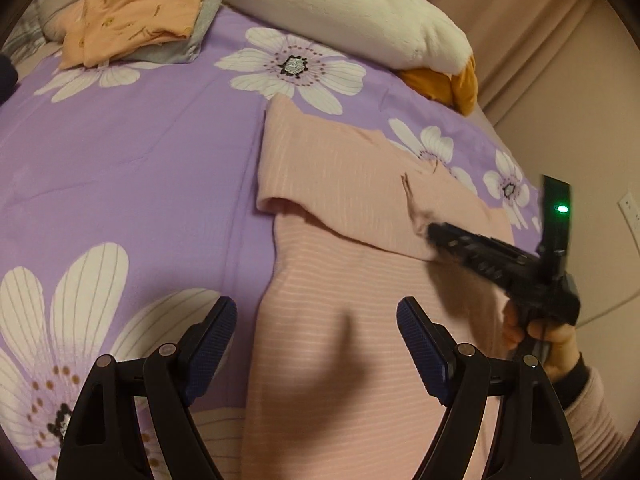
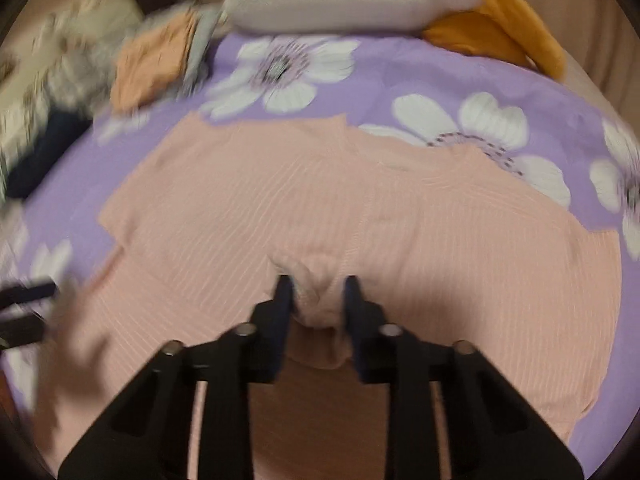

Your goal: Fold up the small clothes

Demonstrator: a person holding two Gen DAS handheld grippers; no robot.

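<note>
A pink ribbed top (image 1: 344, 184) lies on the purple flowered bedsheet (image 1: 140, 152), its upper part folded across the body. My left gripper (image 1: 316, 344) is open and empty, just above the top's lower left edge. My right gripper (image 2: 316, 300) has its jaws a little apart with a bunch of the pink top (image 2: 440, 220) between them; the view is blurred. The right gripper also shows in the left wrist view (image 1: 432, 232), touching the folded flap.
A folded orange garment (image 1: 136, 16) lies on a grey one at the bed's far left. A white and orange plush pillow (image 1: 352, 4) sits at the head. Dark clothing (image 2: 44, 152) lies at the left edge. A curtain and wall (image 1: 560, 60) are on the right.
</note>
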